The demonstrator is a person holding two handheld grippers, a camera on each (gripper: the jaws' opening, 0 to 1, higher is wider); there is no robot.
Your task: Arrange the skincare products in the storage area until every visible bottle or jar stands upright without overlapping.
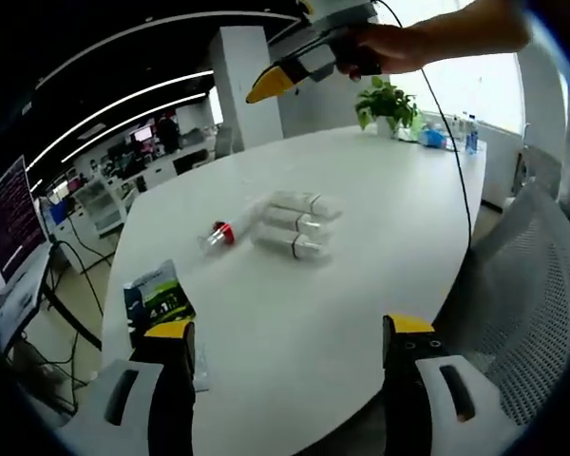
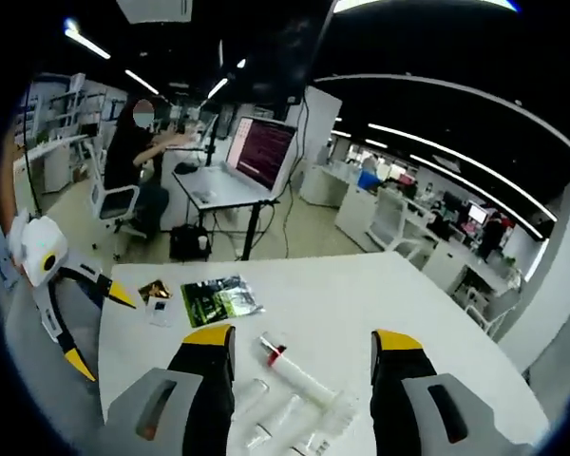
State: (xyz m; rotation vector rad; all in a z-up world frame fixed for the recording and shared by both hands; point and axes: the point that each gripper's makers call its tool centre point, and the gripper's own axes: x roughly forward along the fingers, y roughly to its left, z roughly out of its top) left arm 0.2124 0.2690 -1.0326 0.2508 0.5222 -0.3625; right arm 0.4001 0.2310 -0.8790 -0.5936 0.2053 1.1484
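Several clear bottles lie on their sides on the white table (image 1: 380, 190). Three of them (image 1: 299, 226) are side by side, and a red-collared one (image 1: 222, 234) lies just to their left. My left gripper (image 1: 290, 356) hovers open over the near table edge, well short of them. A hand holds my right gripper (image 1: 268, 84) high in the air beyond the bottles. In the right gripper view, the red-collared bottle (image 2: 287, 365) and the other bottles (image 2: 266, 410) lie between the open jaws of my right gripper (image 2: 304, 359), far below. My left gripper (image 2: 100, 331) stands open at the left.
A dark green packet (image 1: 158, 299) (image 2: 218, 297) lies near the table edge, with a small packet (image 2: 156, 290) beside it. A potted plant (image 1: 388, 103) and blue bottles (image 1: 470, 139) stand at the far end. A mesh chair (image 1: 541, 275) is at the right. A person (image 2: 138, 152) sits at a desk with a monitor (image 2: 261, 150).
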